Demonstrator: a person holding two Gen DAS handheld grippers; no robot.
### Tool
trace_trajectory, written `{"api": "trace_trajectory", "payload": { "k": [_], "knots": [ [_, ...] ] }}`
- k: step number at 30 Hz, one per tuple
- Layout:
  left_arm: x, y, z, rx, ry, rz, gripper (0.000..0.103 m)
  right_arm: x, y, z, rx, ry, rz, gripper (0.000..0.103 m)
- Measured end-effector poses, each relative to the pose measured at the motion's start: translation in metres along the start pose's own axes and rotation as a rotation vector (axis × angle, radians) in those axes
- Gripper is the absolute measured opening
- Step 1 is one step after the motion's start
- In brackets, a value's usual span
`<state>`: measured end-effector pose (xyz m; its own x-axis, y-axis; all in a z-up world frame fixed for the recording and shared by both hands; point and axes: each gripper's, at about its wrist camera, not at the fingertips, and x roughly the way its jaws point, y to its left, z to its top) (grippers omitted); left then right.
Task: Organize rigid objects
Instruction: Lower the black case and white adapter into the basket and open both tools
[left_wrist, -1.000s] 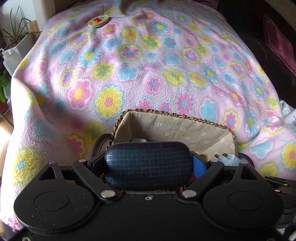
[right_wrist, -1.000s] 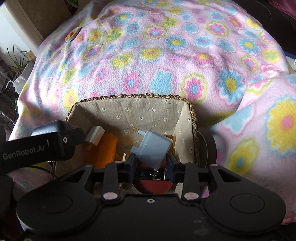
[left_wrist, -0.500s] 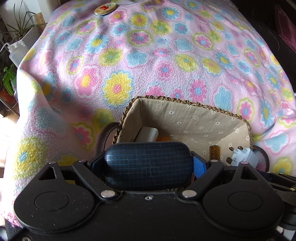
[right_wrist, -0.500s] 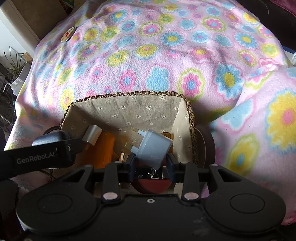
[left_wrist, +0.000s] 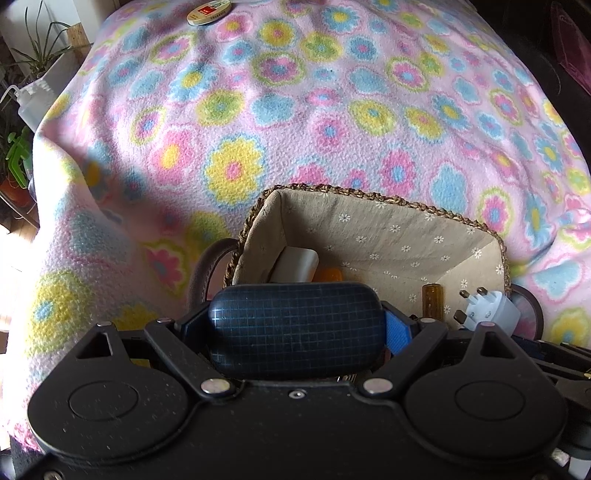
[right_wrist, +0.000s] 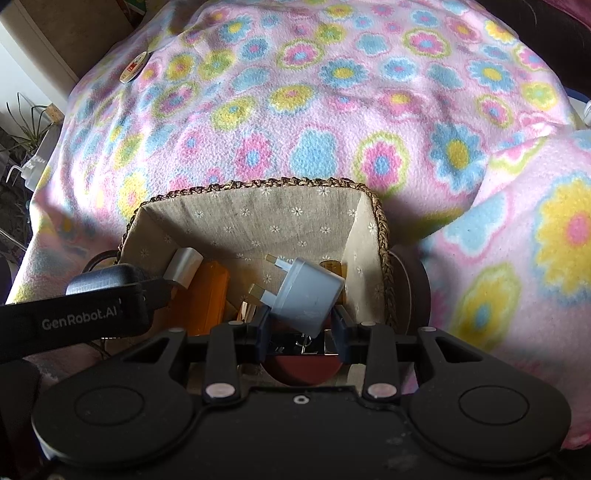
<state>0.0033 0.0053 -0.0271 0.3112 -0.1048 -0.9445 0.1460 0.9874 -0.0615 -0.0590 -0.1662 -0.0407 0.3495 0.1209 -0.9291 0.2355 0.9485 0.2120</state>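
Two loads over the basket: my left gripper pinches the glasses case, my right gripper the plug adapter.
I should lower each into bare lining, clear of the orange bottle, before spreading the fingers.

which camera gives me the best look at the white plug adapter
The right wrist view: the plug adapter sits centred and close, clamped in the right gripper over the basket. The left wrist view shows it small at the right edge, partly hidden.
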Motion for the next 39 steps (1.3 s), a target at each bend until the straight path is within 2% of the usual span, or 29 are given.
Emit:
{"api": "trace_trajectory", "payload": {
  "k": [9, 25, 39],
  "knots": [
    [0.0008, 0.0006, 0.0009, -0.003, 0.006, -0.002, 0.087, -0.0009, -0.0009, 0.0005, 0.002, -0.006, -0.004, 0.035],
    [0.0003, 0.0002, 0.0006, -0.004, 0.004, 0.003, 0.087, -0.0031, -0.0007, 0.0015, 0.004, -0.014, -0.013, 0.052],
    [-0.0003, 0.0016, 0.0014, -0.010, 0.006, 0.004, 0.087, -0.0075, -0.0022, 0.0014, 0.014, -0.034, -0.036, 0.063]
  ]
}}
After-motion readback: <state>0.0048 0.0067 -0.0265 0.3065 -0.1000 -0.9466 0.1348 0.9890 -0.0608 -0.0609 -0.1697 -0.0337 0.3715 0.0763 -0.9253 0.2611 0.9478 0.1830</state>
